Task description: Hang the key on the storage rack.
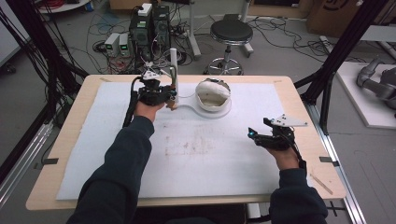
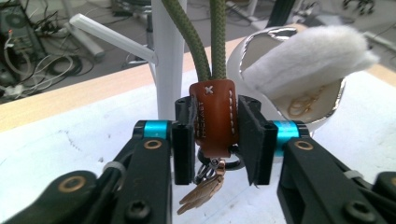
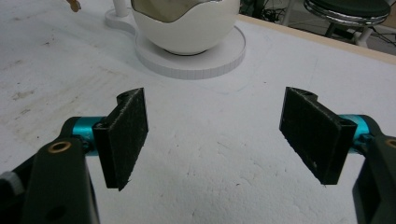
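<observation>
A key fob hangs by its green cord point(image 2: 217, 37) from a white post stand point(image 2: 169, 56) point(image 1: 173, 60). Its brown leather tab point(image 2: 214, 116) sits between the pads of my left gripper point(image 2: 215, 135) point(image 1: 172, 99), which stand close along its sides without squeezing it. A ring and a leaf-shaped metal charm point(image 2: 203, 191) dangle below the tab. Beside the post stands a white egg-shaped cup point(image 1: 212, 95) point(image 3: 187, 23) with a fluffy lining point(image 2: 303, 60). My right gripper point(image 3: 212, 135) point(image 1: 251, 133) hovers wide open over the white mat at the right, with nothing between its pads.
Post and egg cup share a flat white base point(image 3: 196, 63) at the back middle of the mat point(image 1: 201, 154). The wooden table edge point(image 1: 308, 112) frames the mat. A stool point(image 1: 230, 32), computers and cables stand on the floor behind the table.
</observation>
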{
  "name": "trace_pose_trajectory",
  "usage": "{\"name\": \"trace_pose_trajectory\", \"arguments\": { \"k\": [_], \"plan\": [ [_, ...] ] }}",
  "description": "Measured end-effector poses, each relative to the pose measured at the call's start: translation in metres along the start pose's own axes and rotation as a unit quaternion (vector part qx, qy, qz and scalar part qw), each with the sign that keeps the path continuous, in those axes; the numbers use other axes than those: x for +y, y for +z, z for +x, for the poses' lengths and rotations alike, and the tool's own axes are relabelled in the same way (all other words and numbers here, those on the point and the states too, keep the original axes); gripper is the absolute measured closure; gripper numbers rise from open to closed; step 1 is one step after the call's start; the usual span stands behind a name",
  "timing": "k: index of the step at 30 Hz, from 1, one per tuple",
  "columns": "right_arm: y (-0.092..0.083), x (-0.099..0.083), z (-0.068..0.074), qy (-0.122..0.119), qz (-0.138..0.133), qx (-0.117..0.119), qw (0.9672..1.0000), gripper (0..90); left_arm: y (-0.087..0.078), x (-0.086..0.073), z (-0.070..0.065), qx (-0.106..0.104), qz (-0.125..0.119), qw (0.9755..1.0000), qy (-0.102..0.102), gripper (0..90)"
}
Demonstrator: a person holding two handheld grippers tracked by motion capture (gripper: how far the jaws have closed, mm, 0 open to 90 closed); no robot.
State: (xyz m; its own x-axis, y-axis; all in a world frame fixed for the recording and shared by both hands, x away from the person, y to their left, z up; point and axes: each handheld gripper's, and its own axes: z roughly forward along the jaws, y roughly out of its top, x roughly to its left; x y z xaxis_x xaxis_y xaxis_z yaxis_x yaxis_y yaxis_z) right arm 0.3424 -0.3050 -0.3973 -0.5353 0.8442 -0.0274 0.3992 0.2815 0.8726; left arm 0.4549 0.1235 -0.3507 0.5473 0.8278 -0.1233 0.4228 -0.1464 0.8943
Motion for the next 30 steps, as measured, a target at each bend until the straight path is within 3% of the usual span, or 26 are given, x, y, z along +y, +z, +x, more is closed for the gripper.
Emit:
{"name": "trace_pose_trajectory", "arguments": {
  "k": [4,7,9,12,14,17,20,26,30],
  "plan": [
    [0.001,0.0,0.002,-0.007,0.002,0.004,1.0,24.0,-0.006,-0.005,0.006,-0.011,-0.015,0.9996,-0.022,44.6],
    [0.003,0.0,0.005,-0.009,0.005,0.006,0.9999,23.9,-0.014,-0.014,0.011,-0.014,-0.013,0.9987,-0.047,28.7],
    [0.003,0.001,0.005,-0.011,0.006,0.007,0.9999,23.9,-0.021,-0.02,0.01,-0.026,-0.026,0.9982,-0.047,19.7],
    [0.004,0.0,0.005,-0.012,0.008,0.009,0.9999,23.9,-0.036,-0.028,0.011,-0.046,-0.048,0.9969,-0.042,19.4],
    [0.004,0.001,0.006,-0.013,0.008,0.01,0.9998,23.9,-0.049,-0.033,0.012,-0.052,-0.074,0.9957,-0.02,21.4],
    [0.005,0.001,0.008,-0.018,0.01,0.013,0.9997,23.8,-0.067,-0.043,0.015,-0.064,-0.118,0.9909,0.007,28.2],
    [0.006,0.001,0.009,-0.022,0.011,0.013,0.9996,23.1,-0.084,-0.053,0.018,-0.07,-0.131,0.9888,0.014,27.4],
    [0.007,0.001,0.013,-0.026,0.015,0.018,0.9994,22.9,-0.109,-0.077,0.023,-0.043,-0.116,0.992,0.026,17.9],
    [0.008,0.0,0.015,-0.026,0.019,0.021,0.9993,22.7,-0.121,-0.093,0.025,-0.022,-0.106,0.9932,0.044,17.7]
  ]
}}
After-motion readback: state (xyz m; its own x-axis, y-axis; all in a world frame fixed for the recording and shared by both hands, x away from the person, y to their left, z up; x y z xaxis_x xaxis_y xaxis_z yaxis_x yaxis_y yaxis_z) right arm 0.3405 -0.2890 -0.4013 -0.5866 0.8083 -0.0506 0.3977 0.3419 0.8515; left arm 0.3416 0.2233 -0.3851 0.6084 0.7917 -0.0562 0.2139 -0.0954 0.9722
